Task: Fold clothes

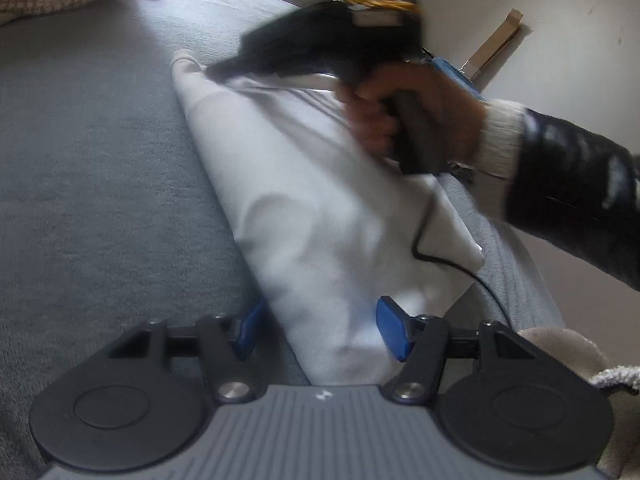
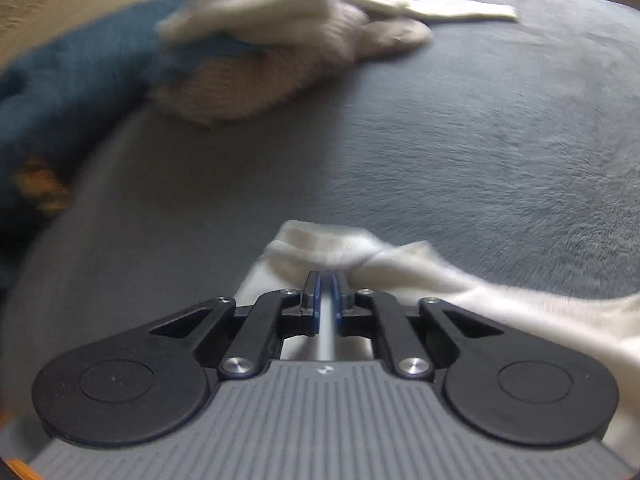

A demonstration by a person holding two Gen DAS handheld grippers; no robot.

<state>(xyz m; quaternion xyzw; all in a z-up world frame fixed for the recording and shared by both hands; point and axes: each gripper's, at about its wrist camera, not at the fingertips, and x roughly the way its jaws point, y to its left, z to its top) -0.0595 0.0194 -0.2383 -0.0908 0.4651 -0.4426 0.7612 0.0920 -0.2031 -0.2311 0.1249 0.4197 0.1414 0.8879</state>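
Right gripper (image 2: 326, 280): you are pinching the far corner of the white garment (image 1: 304, 208) with it; the blue pads are pressed together on a thin fold of the cloth, and the fabric is bunching up just ahead of the tips.
Left gripper (image 1: 316, 326): you are holding it with the jaws standing apart, one blue pad on each side of the near end of the garment; the pictures are not showing the pads pressing on it, so it is gripping nothing.
White garment: it is lying on the grey blanket (image 1: 100, 184) as a long, narrow, partly folded strip, running from the left gripper's jaws away to the right gripper's tips. One edge is lying close to the edge of the bed.
Right hand (image 1: 384, 112): you are wrapping it around the gripper's dark handle; a cream cuff and a dark sleeve (image 1: 576, 196) are showing behind it, and a black cable is trailing across the cloth.
Clothes pile (image 2: 280, 40): beige, white and blue pieces are sitting heaped at the far end of the blanket, well apart from the garment.
Picture quality: both views are blurring around the right gripper.
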